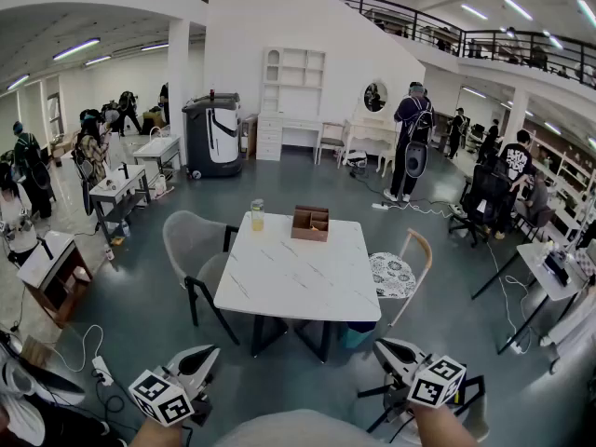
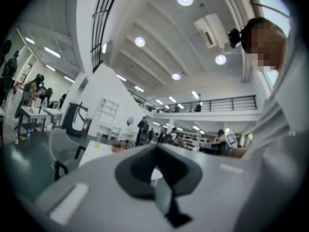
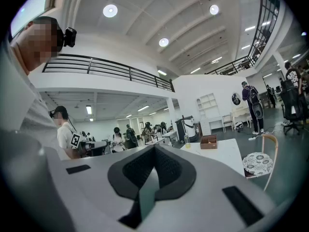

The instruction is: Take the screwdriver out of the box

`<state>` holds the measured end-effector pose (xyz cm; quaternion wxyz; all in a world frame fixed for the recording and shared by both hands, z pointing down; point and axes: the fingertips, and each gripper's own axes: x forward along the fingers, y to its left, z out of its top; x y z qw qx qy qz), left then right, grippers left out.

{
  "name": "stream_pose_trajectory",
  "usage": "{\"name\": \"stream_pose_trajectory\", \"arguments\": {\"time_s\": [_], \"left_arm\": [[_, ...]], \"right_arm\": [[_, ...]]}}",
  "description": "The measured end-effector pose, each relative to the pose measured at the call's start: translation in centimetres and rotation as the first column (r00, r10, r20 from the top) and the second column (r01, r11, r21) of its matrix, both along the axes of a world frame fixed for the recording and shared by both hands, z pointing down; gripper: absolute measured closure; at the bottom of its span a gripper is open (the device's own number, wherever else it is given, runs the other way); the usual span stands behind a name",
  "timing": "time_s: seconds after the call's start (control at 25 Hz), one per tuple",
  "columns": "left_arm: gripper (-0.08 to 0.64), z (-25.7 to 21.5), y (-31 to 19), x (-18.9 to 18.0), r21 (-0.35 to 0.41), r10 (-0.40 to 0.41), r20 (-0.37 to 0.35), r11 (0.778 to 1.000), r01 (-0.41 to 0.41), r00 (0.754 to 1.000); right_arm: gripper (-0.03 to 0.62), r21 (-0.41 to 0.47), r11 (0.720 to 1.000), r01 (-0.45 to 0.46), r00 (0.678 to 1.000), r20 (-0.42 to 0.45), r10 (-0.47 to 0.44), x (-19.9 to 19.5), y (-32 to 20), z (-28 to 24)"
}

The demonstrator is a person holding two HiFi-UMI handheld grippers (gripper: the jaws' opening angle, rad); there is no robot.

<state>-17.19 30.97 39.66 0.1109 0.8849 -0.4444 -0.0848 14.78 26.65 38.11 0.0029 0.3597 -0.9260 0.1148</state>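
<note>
A small brown open box (image 1: 310, 223) stands at the far edge of a white marble-look table (image 1: 298, 282). The right gripper view shows the box (image 3: 208, 141) small and far off. No screwdriver shows in any view; the inside of the box is hidden. My left gripper (image 1: 207, 354) and right gripper (image 1: 386, 348) hang low near my body, well short of the table's near edge and pointing level toward it. In the gripper views the left gripper (image 2: 155, 151) and the right gripper (image 3: 154, 151) each have their jaws together with nothing between them.
A glass of yellow liquid (image 1: 257, 214) stands left of the box. A grey chair (image 1: 191, 245) is at the table's left, a wooden chair with a patterned cushion (image 1: 396, 275) at its right. Cables (image 1: 93, 366) lie on the floor. People stand about the hall.
</note>
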Motion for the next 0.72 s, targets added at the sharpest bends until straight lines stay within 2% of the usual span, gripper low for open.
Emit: {"name": "stream_pose_trajectory", "arguments": {"time_s": [0.72], "left_arm": [[0.557, -0.2, 0.5, 1.1, 0.001, -0.004, -0.013, 1.000, 0.004, 1.000]], "right_arm": [[0.586, 0.001, 1.000, 0.003, 1.000, 0.008, -0.003, 1.5, 0.5, 0.3]]}}
